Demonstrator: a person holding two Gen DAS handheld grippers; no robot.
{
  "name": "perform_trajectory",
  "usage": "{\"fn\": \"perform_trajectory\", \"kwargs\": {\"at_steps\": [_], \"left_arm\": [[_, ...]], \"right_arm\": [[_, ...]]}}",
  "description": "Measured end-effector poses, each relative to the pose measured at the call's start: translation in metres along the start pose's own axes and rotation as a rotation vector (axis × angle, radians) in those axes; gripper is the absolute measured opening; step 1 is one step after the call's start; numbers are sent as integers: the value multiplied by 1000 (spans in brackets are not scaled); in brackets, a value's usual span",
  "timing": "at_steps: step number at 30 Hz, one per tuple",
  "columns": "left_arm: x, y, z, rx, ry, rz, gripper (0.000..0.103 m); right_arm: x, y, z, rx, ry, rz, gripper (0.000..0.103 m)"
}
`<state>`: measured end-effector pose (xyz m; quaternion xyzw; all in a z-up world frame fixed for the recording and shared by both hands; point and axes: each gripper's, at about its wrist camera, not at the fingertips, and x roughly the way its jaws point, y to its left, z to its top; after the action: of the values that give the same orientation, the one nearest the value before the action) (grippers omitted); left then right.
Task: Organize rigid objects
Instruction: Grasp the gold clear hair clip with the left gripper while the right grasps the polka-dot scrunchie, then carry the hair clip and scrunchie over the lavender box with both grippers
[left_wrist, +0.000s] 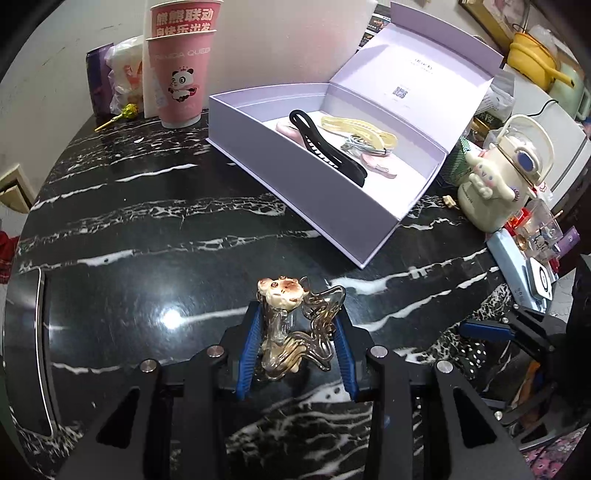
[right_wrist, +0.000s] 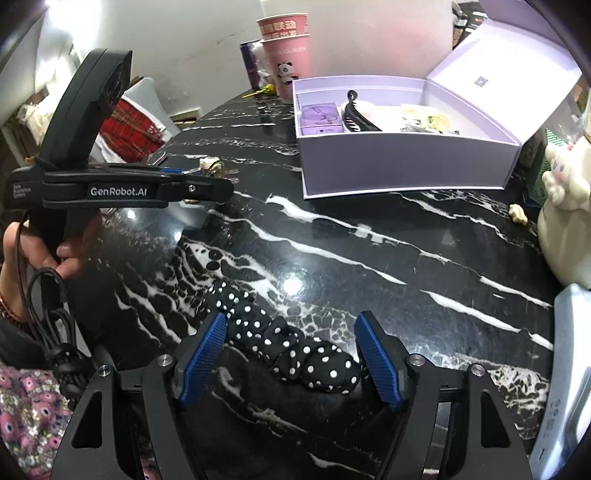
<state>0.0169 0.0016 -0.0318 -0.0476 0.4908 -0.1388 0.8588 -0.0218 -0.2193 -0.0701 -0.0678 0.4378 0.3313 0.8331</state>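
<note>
My left gripper (left_wrist: 297, 325) is shut on a clear amber hair claw clip with a cartoon animal charm (left_wrist: 295, 325), held just above the black marble table (left_wrist: 147, 229). An open lilac gift box (left_wrist: 306, 177) lies ahead to the right, holding a black hair clip (left_wrist: 325, 147), a cream clip (left_wrist: 358, 129) and pink clips. My right gripper (right_wrist: 291, 354) is open, its jaws either side of a black polka-dot hair accessory (right_wrist: 295, 350) lying on the table. The left gripper (right_wrist: 207, 184) with the claw clip shows at the left of the right wrist view, and the box (right_wrist: 406, 162) at the far right.
Stacked pink paper cups (left_wrist: 177, 74) stand behind the box. A cream cartoon bottle (left_wrist: 495, 184) and small clutter sit at the right table edge. A light blue device (right_wrist: 569, 369) lies at the near right. A small beige piece (right_wrist: 519, 213) lies by the bottle.
</note>
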Motion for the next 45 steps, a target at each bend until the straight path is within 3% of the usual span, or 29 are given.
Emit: {"fn": "perform_trajectory", "kwargs": {"at_steps": [7, 21, 45], "left_arm": [[-4, -6, -11, -9, -4, 9, 37], [-10, -12, -25, -2, -14, 29, 37], [-16, -37, -9, 51, -28, -24, 37]], "right_arm": [[-2, 12, -9, -56, -9, -18, 70], [-6, 16, -14, -36, -36, -72, 23], [-24, 0, -4, 42, -84, -79, 19]]}}
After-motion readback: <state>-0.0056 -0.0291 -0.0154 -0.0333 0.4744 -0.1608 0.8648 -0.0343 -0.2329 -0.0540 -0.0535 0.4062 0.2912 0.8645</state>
